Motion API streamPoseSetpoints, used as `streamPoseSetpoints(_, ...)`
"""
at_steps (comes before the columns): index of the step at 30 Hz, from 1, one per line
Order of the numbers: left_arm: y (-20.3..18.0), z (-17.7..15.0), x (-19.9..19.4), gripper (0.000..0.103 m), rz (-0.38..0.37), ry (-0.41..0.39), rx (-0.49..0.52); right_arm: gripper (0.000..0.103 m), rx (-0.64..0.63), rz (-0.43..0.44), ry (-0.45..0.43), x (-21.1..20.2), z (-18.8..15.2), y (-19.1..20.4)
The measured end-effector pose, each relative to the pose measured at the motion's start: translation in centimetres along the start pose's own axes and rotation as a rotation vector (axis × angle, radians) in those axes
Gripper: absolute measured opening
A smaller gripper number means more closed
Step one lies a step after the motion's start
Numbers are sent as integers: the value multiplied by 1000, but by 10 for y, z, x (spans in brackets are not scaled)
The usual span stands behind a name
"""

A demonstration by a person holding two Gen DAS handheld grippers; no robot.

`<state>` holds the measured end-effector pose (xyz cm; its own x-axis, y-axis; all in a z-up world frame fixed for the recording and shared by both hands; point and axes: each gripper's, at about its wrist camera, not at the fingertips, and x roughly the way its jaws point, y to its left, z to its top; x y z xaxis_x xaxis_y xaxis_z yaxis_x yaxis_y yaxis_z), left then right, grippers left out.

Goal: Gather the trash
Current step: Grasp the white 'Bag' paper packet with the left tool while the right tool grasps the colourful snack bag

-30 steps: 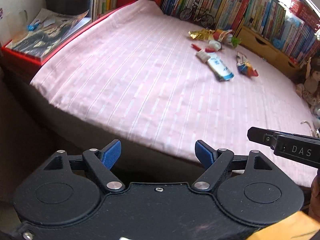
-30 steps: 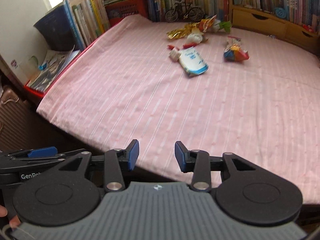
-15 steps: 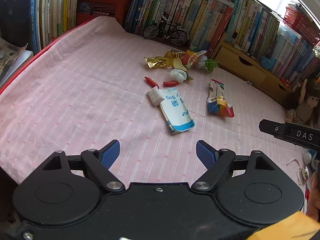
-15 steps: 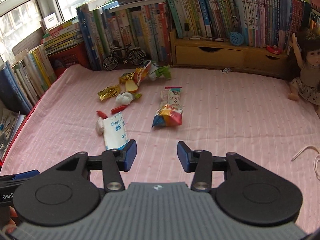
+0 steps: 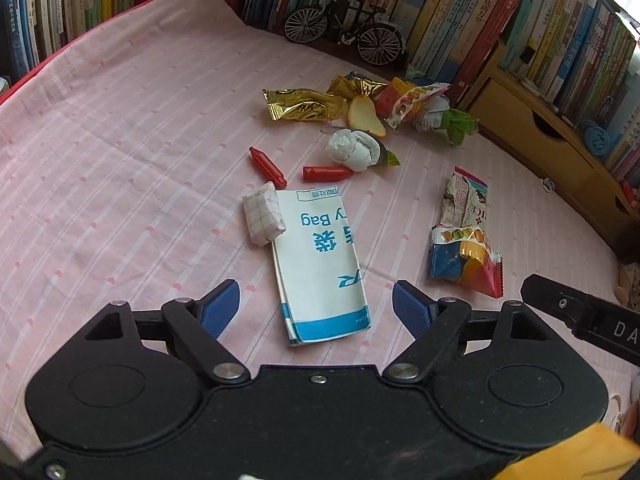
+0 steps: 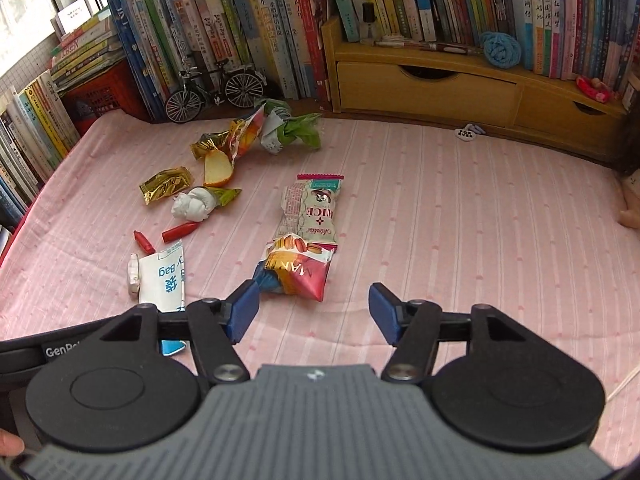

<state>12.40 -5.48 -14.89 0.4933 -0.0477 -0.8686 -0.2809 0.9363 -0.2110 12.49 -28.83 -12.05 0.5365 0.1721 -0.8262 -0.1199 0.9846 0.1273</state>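
Hovering above a pink striped bedsheet point(image 5: 120, 160), the left tongs point(image 5: 316, 306) stand spread wide with nothing pinched; the near end of a flat white-and-blue paper bag point(image 5: 320, 264) lies on the sheet in line with the gap between the blue pads point(image 5: 220, 304), which do not touch it. A small folded checked packet point(image 5: 263, 218) rests against the far left corner of that bag. Beyond the bag, ahead of the left tongs, lie two red tubes point(image 5: 267, 166), a crumpled white tissue point(image 5: 352, 150), a gold wrapper point(image 5: 304, 105) and an apple slice point(image 5: 362, 114). Ahead and to the right of the left tongs sits a colourful snack wrapper point(image 5: 464, 260), with a second printed wrapper point(image 5: 466, 200) just behind it.

The right tongs point(image 6: 314, 310) are spreading at this moment, and nothing sits between their pads. The colourful snack wrapper point(image 6: 296, 270) lies on the sheet just ahead of their left pad point(image 6: 244, 308), apart from it. The paper bag point(image 6: 164, 280) lies to the left of the right tongs, partly hidden behind the left tongs' arm. Farther ahead and left is the remaining litter, including a green-and-white wrapper point(image 6: 288, 128). A model bicycle point(image 6: 216, 92), rows of books point(image 6: 248, 32) and a wooden drawer unit point(image 6: 440, 84) stand at the far edge of the sheet.
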Motion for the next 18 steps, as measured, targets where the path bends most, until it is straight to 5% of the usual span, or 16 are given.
streamPoseSetpoints(14, -14, 9, 45, 82, 82, 17, 13, 79, 20, 57, 61, 47, 18, 1)
streamPoseSetpoints(18, -15, 9, 45, 73, 63, 5, 24, 79, 53, 66, 92, 63, 22, 3)
